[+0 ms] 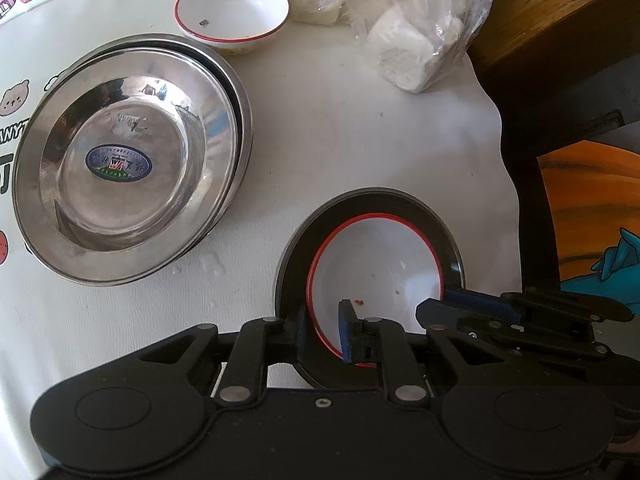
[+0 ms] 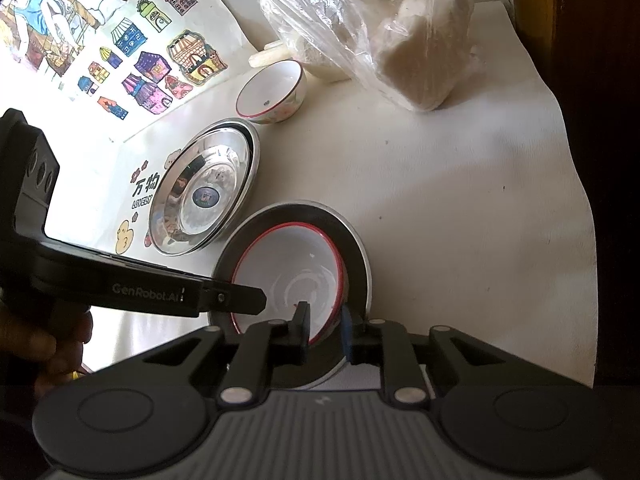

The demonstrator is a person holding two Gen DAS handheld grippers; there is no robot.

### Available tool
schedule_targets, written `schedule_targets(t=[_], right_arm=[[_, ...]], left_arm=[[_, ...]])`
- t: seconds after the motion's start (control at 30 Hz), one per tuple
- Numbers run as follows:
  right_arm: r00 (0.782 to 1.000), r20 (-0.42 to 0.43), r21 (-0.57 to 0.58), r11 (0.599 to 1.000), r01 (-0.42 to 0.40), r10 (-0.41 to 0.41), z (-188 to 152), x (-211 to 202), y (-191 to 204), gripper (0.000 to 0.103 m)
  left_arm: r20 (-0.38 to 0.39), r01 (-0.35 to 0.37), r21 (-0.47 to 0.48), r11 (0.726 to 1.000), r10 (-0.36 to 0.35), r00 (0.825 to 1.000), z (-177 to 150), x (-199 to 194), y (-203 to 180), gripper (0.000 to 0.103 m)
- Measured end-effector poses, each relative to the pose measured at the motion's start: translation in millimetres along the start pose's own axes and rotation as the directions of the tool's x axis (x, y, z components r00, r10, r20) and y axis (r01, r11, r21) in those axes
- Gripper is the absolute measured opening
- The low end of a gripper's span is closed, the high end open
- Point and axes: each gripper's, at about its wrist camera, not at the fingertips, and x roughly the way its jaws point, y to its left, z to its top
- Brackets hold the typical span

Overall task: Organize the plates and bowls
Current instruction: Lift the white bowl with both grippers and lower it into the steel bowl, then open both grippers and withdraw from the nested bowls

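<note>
A white bowl with a red rim (image 1: 376,264) sits inside a dark plate (image 1: 448,240) near the table's front edge. My left gripper (image 1: 324,332) straddles the bowl's near rim, one finger outside and one inside. My right gripper (image 2: 326,328) straddles the same bowl (image 2: 288,276) at its right rim, above the dark plate (image 2: 356,248). Whether either grips the rim I cannot tell. A stack of steel plates (image 1: 128,160) lies left, also in the right wrist view (image 2: 204,192). A second white red-rimmed bowl (image 1: 232,12) stands behind it, also in the right wrist view (image 2: 272,90).
Plastic bags of white blocks (image 1: 412,36) lie at the back right, also in the right wrist view (image 2: 380,28). The white tablecloth (image 1: 360,140) ends at a wooden chair (image 1: 560,40) on the right. A coloured drawing sheet (image 2: 132,40) lies at the back left.
</note>
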Motion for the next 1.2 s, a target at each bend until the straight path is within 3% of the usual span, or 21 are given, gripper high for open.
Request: schedule_targets(t=[0.23,0.43,0.6,0.73,0.83,0.87,1.0,1.2], right_arm=[[1.000,0.011,0.011,1.000,0.002,-0.003,0,-2,-1,0.024],[0.999,0.032,0.005,1.000,0.001,-0.002,0,-10,3,0.036],[0.994,0.100,0.035,0.999,0.028,-0.031,1,-25,2,0.053],[0.989,0.137,0.083,0.996,0.042,-0.054,2,-29,-4,0.065],[0.987,0.148,0.114,0.992,0.052,-0.069,3,-28,-6,0.095],[0.985,0.153,0.124,0.991,0.056,-0.074,3,-27,-7,0.097],[0.982,0.163,0.146,0.987,0.069,-0.093,6,-24,-6,0.103],[0.975,0.181,0.197,0.976,0.094,-0.131,13,-17,-3,0.103]], left_arm=[[0.000,0.016,0.007,1.000,-0.016,1.000,-1,-3,0,0.029],[0.001,0.059,0.043,0.997,-0.059,0.998,1,-15,-5,0.054],[0.023,0.089,0.063,0.994,-0.091,0.996,7,-27,-4,0.074],[0.053,0.083,0.063,0.995,-0.086,0.995,15,-37,1,0.084],[0.074,0.070,0.059,0.996,-0.074,0.994,22,-43,8,0.096],[0.082,0.060,0.056,0.997,-0.065,0.995,25,-45,10,0.101],[0.104,0.023,0.042,0.999,-0.027,0.994,34,-52,24,0.102],[0.136,-0.031,0.033,0.999,0.026,0.990,53,-63,47,0.102]])
